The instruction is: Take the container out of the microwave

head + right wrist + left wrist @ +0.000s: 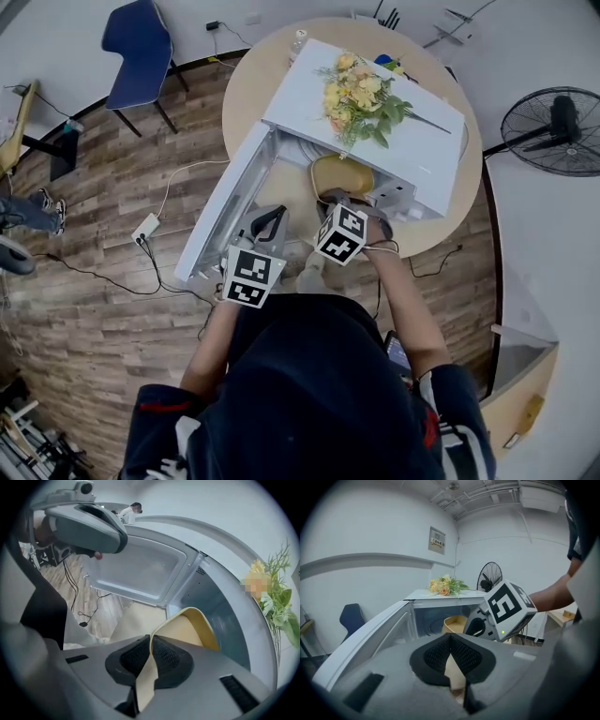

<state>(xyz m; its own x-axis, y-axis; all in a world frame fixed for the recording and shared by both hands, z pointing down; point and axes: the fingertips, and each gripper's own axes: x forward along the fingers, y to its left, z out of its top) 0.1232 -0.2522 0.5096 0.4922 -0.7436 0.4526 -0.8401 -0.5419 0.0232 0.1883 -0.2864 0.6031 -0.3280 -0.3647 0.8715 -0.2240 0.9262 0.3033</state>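
Observation:
The white microwave (394,131) stands on a round table with its door (225,202) swung open to the left. A yellow container (339,175) sits in the mouth of the cavity. My right gripper (336,199) is shut on the container's near rim (192,630), and the rim runs down between the black pads (164,656). My left gripper (272,223) hangs in front of the open door, shut with nothing in it. In the left gripper view its jaws (450,637) meet at the tips, with the container (455,623) and the right gripper's marker cube (508,606) beyond.
A bunch of flowers (361,98) lies on top of the microwave. The round table (246,89) has a blue chair (141,47) to its left and a standing fan (553,131) to its right. A power strip (145,228) and cables lie on the wooden floor.

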